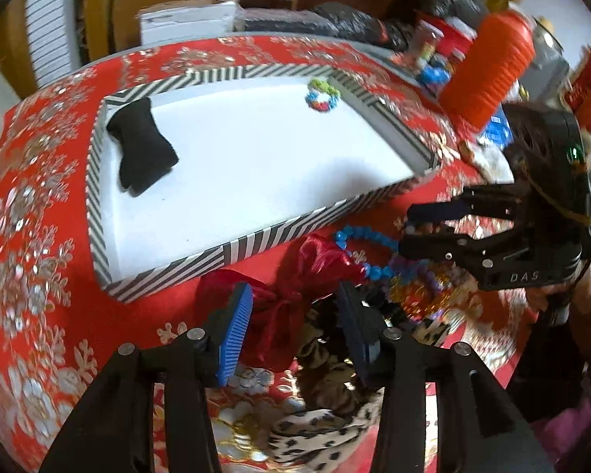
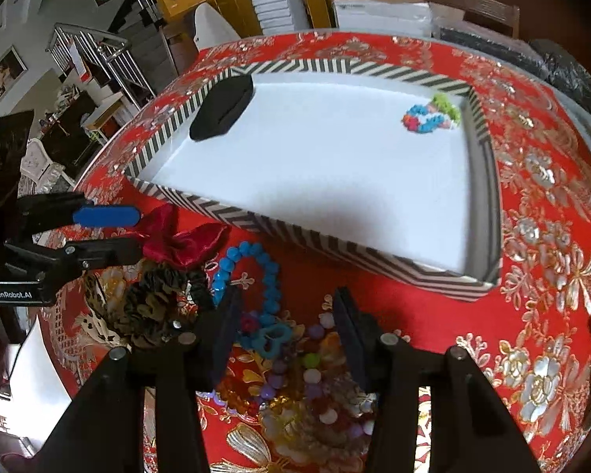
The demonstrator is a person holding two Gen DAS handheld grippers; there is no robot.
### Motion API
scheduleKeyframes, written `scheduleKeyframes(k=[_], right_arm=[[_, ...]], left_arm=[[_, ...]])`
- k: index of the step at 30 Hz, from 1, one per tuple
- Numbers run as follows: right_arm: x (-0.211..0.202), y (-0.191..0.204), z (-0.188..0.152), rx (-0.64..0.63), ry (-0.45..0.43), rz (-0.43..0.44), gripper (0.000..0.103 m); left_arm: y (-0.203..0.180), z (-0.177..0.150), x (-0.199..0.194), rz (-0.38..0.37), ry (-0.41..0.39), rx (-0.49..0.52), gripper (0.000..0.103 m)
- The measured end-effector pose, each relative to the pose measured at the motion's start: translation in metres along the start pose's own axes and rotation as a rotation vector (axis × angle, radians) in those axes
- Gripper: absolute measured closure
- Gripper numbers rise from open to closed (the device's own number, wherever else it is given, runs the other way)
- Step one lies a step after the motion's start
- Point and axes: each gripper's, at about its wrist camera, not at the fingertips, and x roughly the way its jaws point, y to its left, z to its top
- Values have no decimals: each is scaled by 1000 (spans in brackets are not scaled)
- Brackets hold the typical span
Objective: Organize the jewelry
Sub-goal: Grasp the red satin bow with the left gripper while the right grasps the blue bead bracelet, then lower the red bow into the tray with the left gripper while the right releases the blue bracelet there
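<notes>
Striped tray (image 2: 374, 244) holding a black cushion (image 2: 222, 108) at 10 o'clock and a multicoloured bracelet (image 2: 431, 115) at 2 o'clock. Outside it at 6 o'clock: red bow (image 1: 295, 287) between the half-open left gripper (image 1: 295, 331); beaded jewelry (image 2: 291, 358) under the half-open, empty right gripper (image 2: 285, 339).

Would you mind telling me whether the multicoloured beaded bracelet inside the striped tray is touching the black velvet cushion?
Apart. The right wrist view shows the multicoloured beaded bracelet in the striped tray's far right corner and the black velvet cushion at the far left, bare white floor between them.
</notes>
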Motion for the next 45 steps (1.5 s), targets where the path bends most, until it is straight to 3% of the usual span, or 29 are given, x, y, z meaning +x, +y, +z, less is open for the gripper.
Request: scheduleKeyframes(k=[10, 12, 14, 16, 18, 23, 35, 45], right_arm=[[19, 10, 7, -92, 34, -61, 54], [21, 15, 8, -132, 24, -97, 62], [23, 18, 9, -157, 18, -128, 86], [21, 14, 8, -137, 9, -100, 94], [17, 10, 7, -115, -11, -87, 94], [-4, 1, 3, -56, -63, -25, 94], [-55, 3, 7, -15, -187, 47, 94], [-93, 5, 22, -18, -270, 40, 94]], left_arm=[[1, 3, 28, -22, 116, 150, 65], [5, 5, 30, -36, 115, 135, 65], [10, 7, 30, -38, 105, 104, 66], [15, 6, 31, -48, 96, 72, 73], [17, 3, 27, -62, 87, 47, 86], [13, -3, 7, -33, 6, 15, 99], [4, -7, -43, 38, -152, -81, 100], [11, 2, -52, 116, -202, -157, 100]])
